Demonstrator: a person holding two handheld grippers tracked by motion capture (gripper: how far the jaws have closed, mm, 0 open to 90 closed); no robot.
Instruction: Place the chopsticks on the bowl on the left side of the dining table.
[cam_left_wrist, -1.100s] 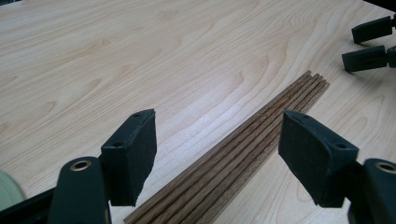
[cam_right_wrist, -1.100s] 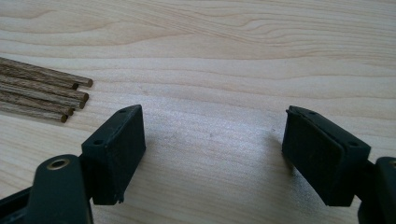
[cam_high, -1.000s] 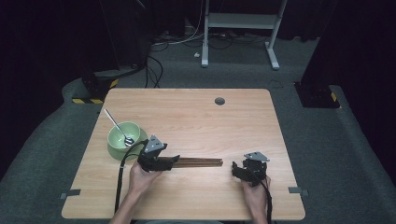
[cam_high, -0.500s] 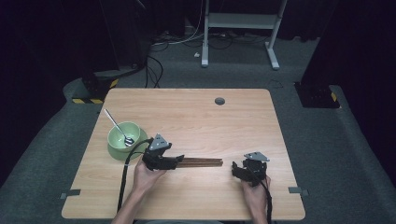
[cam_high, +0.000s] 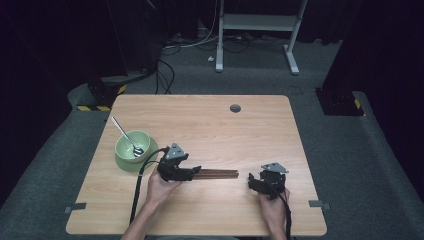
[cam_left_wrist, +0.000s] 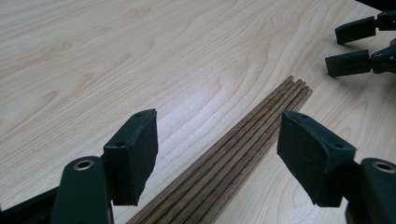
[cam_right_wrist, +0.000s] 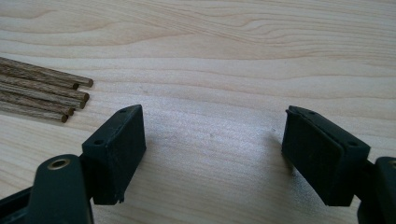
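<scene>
High view: your left gripper (cam_high: 196, 171) straddles the near end of the chopsticks (cam_high: 217, 174) lying flat mid-table, jaws spread ready to pinch; right gripper (cam_high: 252, 183) waits agape just beyond their far tips

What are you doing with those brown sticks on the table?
A person holds a grabbing tool in each hand at a wooden table. The left tool is open, with its jaws on either side of a bundle of brown sticks lying flat; it has not closed on them. The right tool is open too, just past the sticks' far ends, touching nothing. Off to the left sits a green bowl with a spoon in it.
</scene>
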